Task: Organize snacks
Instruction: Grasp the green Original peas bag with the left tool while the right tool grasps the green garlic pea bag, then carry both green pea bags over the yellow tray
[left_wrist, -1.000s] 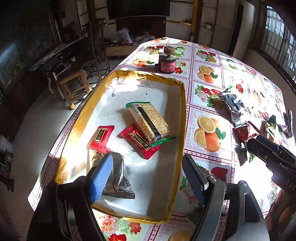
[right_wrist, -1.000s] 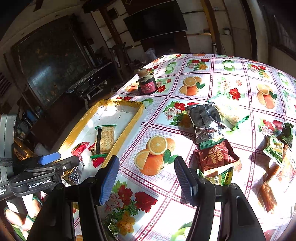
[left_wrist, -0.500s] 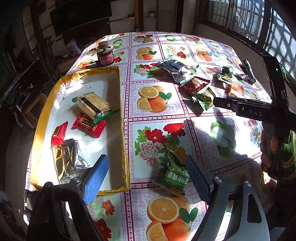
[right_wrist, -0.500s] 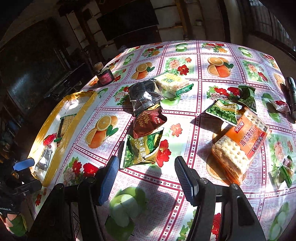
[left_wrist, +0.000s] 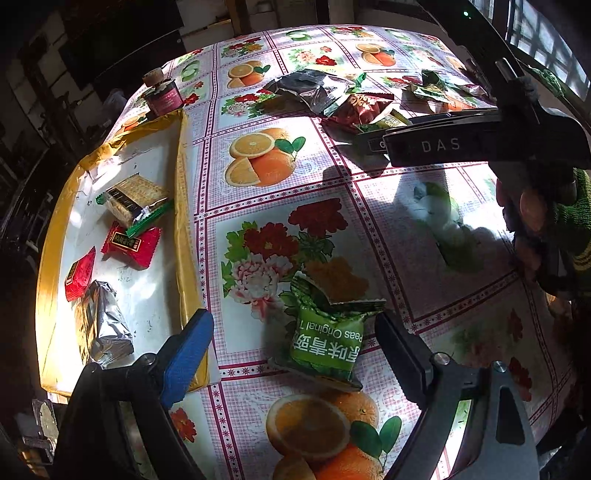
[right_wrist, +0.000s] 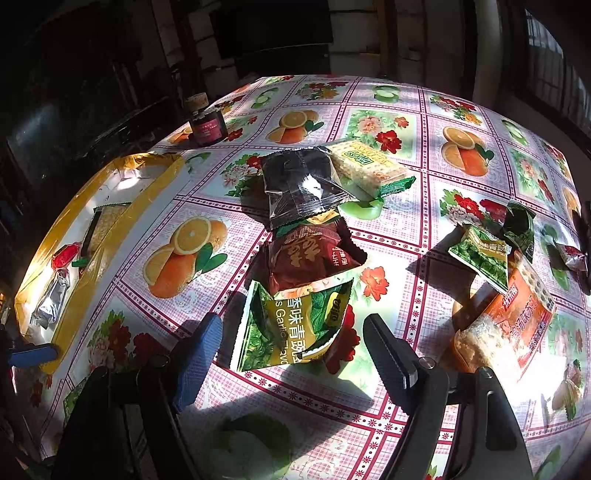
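My left gripper (left_wrist: 295, 347) hangs low over the flowered tablecloth, its jaws opening, with a green pea packet (left_wrist: 325, 339) lying between the fingers and untouched by the pads. To its left is the yellow-rimmed tray (left_wrist: 181, 221), which holds a cracker pack (left_wrist: 133, 201), two red packets (left_wrist: 131, 242) and a silver packet (left_wrist: 103, 325). My right gripper (right_wrist: 293, 350) is also opening, and a green garlic pea packet (right_wrist: 295, 325) lies loose between its fingers. Behind that packet is a maroon packet (right_wrist: 310, 258).
A red jar (right_wrist: 208, 127) stands beyond the tray's far end. More snacks lie on the cloth: a dark clear bag (right_wrist: 299, 184), a pale cracker pack (right_wrist: 369, 170), a green packet (right_wrist: 484, 254) and an orange cracker pack (right_wrist: 509, 325). A person's hand (left_wrist: 532, 206) holds the right tool.
The left view has swung from over the tray to the green pea packet on the cloth. The right gripper has sunk towards the garlic pea packet. Both pairs of jaws stand wider.
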